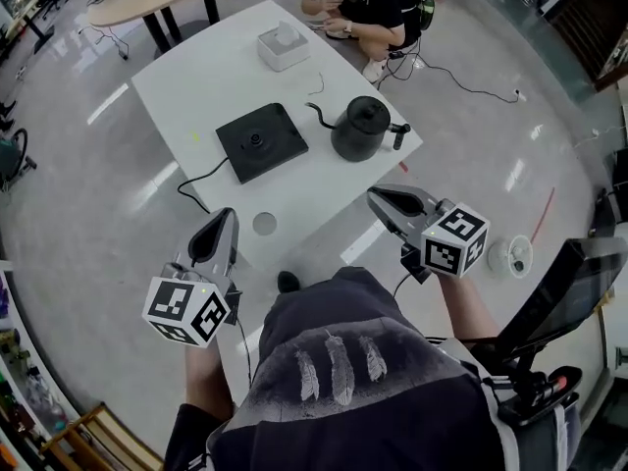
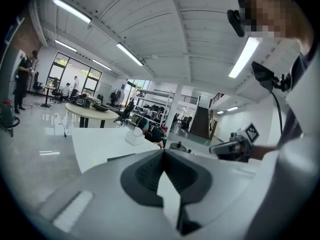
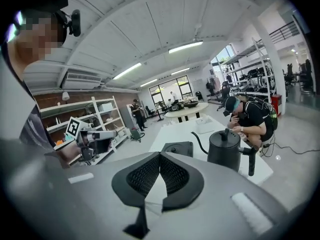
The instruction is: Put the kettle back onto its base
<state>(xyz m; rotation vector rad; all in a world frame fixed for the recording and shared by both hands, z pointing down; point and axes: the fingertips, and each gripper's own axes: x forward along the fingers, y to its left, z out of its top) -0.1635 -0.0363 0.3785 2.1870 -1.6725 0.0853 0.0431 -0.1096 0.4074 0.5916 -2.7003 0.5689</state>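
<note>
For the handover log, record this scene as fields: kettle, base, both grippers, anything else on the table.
kettle: black, upright on the white table, beside the base, not on it
base: black square, nothing on it, cable attached
left gripper: shut, empty, by the table's near edge
right gripper: shut, empty, the nearer one to the kettle
other: white box at the far end

A white table (image 1: pixel 196 77) stands on glossy grey floor (image 1: pixel 88 194) under ceiling strip lights (image 2: pixel 129 54)
</note>
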